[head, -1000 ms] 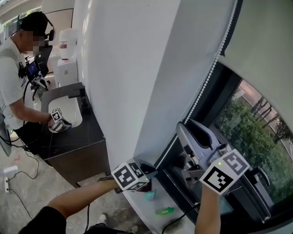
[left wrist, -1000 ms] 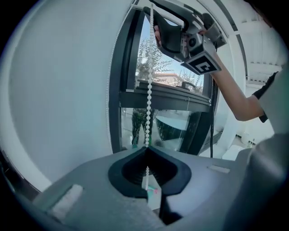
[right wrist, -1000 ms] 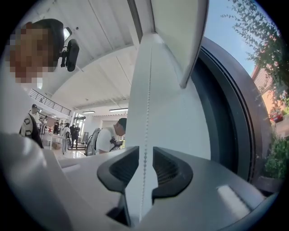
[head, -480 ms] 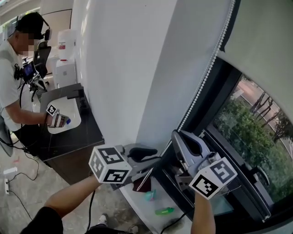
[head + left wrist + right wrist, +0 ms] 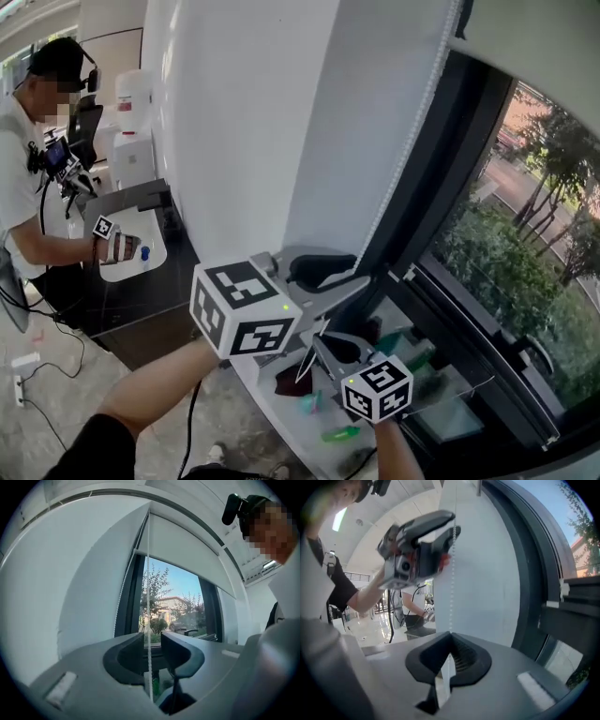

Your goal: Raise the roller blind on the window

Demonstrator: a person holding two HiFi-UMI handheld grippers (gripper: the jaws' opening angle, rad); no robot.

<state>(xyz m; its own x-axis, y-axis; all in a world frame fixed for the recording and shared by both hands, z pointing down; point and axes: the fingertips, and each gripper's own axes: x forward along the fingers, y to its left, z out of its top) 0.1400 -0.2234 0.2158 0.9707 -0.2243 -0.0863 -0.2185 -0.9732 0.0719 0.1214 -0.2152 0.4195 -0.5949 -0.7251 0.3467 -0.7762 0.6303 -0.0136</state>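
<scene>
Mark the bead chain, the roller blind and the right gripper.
bead chain (image 5: pixel 452 573): right gripper view, the middle of the stretch above the jaws.
roller blind (image 5: pixel 187 545): left gripper view, the middle of the white fabric.
right gripper (image 5: pixel 450 635): right gripper view, where its tips meet, shut on the bead chain.

Bright daylight came in through the window (image 5: pixel 525 234) and lit the white wall (image 5: pixel 244 141). Both gripper views were round, bent at the edges, with black corners. Things closest to those cameras looked soft and blurry.
</scene>
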